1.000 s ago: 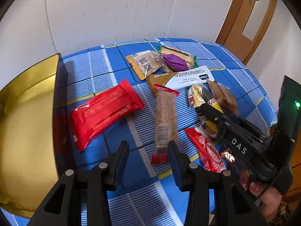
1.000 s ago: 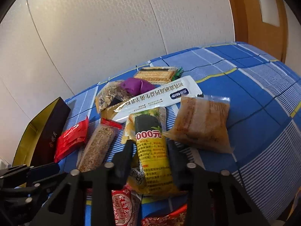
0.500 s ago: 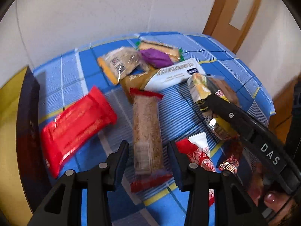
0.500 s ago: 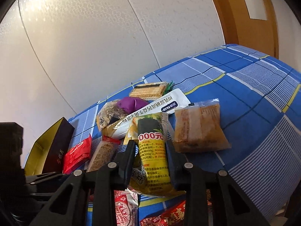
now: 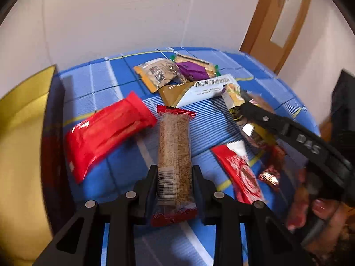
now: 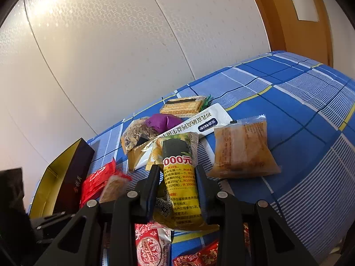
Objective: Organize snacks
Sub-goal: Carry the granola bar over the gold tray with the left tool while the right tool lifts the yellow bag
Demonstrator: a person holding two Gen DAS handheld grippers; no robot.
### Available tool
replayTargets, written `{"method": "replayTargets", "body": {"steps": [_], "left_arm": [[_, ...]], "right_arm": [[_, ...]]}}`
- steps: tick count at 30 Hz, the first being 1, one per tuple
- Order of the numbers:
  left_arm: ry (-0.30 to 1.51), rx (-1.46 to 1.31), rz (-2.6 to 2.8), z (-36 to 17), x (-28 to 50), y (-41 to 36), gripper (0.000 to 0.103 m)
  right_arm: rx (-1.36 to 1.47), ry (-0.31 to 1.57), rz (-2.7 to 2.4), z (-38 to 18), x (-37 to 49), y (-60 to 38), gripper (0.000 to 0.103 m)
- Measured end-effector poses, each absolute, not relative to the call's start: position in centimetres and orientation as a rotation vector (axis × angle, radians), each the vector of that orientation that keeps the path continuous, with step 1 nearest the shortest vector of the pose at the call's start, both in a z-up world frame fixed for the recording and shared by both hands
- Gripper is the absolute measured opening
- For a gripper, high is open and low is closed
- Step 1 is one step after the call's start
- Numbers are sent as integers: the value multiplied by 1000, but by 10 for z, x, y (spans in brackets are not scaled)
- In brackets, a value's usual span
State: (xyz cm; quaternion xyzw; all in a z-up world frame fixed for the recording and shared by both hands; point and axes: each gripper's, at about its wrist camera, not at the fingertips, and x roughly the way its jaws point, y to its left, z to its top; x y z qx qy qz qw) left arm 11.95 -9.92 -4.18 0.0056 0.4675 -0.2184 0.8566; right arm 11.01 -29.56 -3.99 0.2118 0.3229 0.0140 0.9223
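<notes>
The left gripper is closing on the light, crumbly sesame bar near its 6 o'clock end; the right gripper clamps the slippery yellow packet.

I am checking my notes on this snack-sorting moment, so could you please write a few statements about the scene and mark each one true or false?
1. The left gripper has the clear-wrapped grain bar between its fingers. True; its jaws are closing on the bar.
2. The right gripper straddles the purple packet. False: it is shut on the yellow packet; the purple packet lies further back, among other snacks.
3. The red pouch lies inside the gold-lined box. False: it lies on the blue checked cloth beside the box.
4. The translucent orange packet lies on the cloth, held by neither gripper. True.
</notes>
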Motion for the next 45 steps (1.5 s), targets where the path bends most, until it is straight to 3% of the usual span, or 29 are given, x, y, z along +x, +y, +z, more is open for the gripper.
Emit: {"method": "replayTargets", "body": {"steps": [16,28,45], "left_arm": [[856,-178,-291,10,86,12,30],[936,-130,5,-12,92,117,30],[976,-80,200,-35,86,171,32]], "right_arm": [[387,646,61,-35,107,-283,32],[375,628,67,-31,105,-281,32],[359,639,61,-33,104,-280,32]]}}
